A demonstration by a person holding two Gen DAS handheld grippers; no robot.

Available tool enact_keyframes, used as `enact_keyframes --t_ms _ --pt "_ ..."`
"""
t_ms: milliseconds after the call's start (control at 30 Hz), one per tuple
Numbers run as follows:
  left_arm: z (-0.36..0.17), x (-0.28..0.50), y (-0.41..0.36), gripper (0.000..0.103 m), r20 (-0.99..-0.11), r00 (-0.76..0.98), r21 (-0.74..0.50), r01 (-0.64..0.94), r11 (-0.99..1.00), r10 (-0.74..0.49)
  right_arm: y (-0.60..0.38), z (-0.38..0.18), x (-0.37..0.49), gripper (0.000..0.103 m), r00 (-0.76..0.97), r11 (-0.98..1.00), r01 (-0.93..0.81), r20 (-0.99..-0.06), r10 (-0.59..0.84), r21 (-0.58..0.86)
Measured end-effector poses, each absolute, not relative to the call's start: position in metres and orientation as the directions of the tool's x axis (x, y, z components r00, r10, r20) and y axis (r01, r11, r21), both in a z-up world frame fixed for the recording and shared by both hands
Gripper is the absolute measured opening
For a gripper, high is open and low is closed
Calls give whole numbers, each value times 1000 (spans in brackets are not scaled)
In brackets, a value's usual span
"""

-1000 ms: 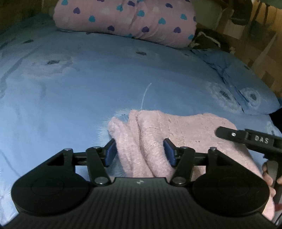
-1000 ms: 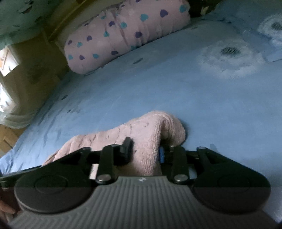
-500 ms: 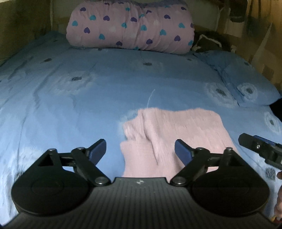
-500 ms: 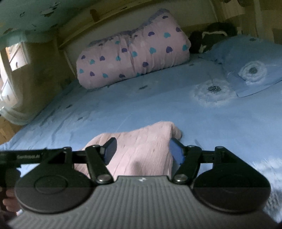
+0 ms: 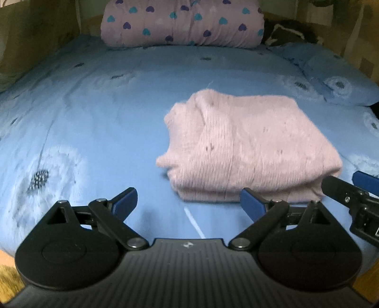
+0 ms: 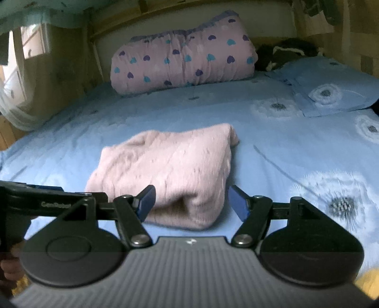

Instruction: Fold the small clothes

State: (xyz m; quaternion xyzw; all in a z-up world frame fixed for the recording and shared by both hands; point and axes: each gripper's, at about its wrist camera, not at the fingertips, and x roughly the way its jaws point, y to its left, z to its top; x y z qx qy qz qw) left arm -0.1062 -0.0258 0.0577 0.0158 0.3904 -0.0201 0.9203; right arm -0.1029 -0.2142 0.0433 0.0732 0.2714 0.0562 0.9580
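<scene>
A pink knitted garment [image 5: 246, 147] lies folded in a thick rectangle on the blue bedsheet [image 5: 99, 118]. It also shows in the right wrist view [image 6: 170, 170]. My left gripper [image 5: 188, 201] is open and empty, just in front of the garment's near left corner. My right gripper [image 6: 191, 201] is open and empty, with its jaws either side of the garment's near edge but apart from it. The right gripper also shows at the right edge of the left wrist view [image 5: 355, 189].
A pink rolled quilt with heart prints [image 5: 182, 22] lies across the head of the bed. A blue pillow [image 5: 336, 78] lies at the far right, with a dark object [image 6: 289, 53] behind it. Wooden bed sides stand left and right.
Both grippers have opened, let go of the garment and pulled back toward the bed's near edge. The garment now lies folded flat on the sheet.
</scene>
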Motion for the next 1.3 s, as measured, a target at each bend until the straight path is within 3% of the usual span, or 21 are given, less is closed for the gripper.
enact_keyframes --t_ms 467,1300 --pt "25 -111 -48 97 -736 676 94 65 993 25 -201 -3 -109 70 801 995 -22 -594 73 92" --pt "23 -110 -49 101 -736 676 95 52 994 35 -197 -12 -111 75 815 997 -26 -576 67 79"
